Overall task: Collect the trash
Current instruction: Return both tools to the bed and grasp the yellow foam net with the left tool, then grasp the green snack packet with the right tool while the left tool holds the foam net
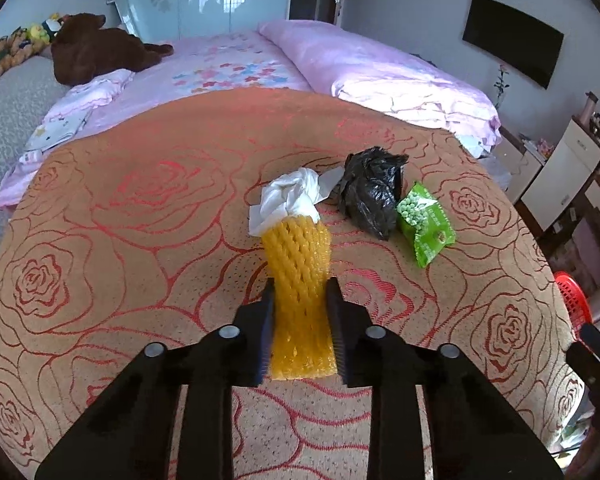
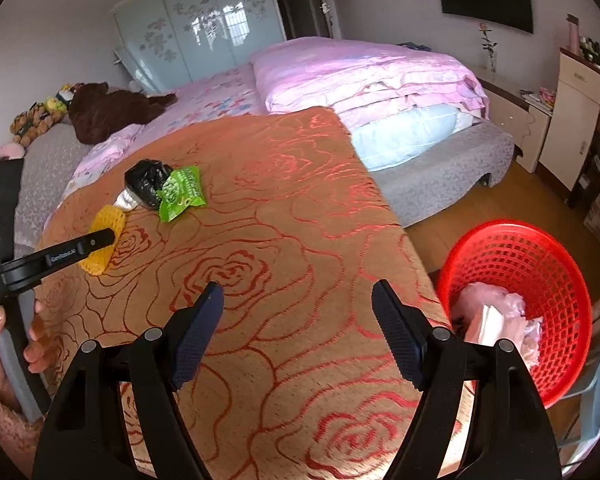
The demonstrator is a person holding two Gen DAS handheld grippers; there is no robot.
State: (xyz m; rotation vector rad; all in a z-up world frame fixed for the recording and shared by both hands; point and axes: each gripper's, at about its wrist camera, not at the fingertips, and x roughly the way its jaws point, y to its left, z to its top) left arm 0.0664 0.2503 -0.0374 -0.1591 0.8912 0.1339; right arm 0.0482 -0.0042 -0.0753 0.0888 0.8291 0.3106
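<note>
My left gripper [image 1: 300, 284] is shut on a yellow foam fruit net [image 1: 300, 276], which lies on the rose-patterned table cloth [image 1: 140, 240]. Just beyond the net lie a crumpled white tissue [image 1: 288, 196], a black plastic bag [image 1: 370, 194] and a green snack packet [image 1: 424, 222]. In the right wrist view the net [image 2: 102, 240], black bag [image 2: 146, 180] and green packet [image 2: 180, 192] sit at the far left. My right gripper [image 2: 298, 292] is open and empty above the table's near right part. A red mesh basket [image 2: 540, 264] holding pink and white trash stands right of the table.
A bed with pink bedding [image 2: 360, 72] stands behind the table, with plush toys [image 1: 92, 48] at its left. Cabinets [image 2: 572, 112] line the right wall. The basket's rim [image 1: 572, 296] shows at the right edge of the left wrist view.
</note>
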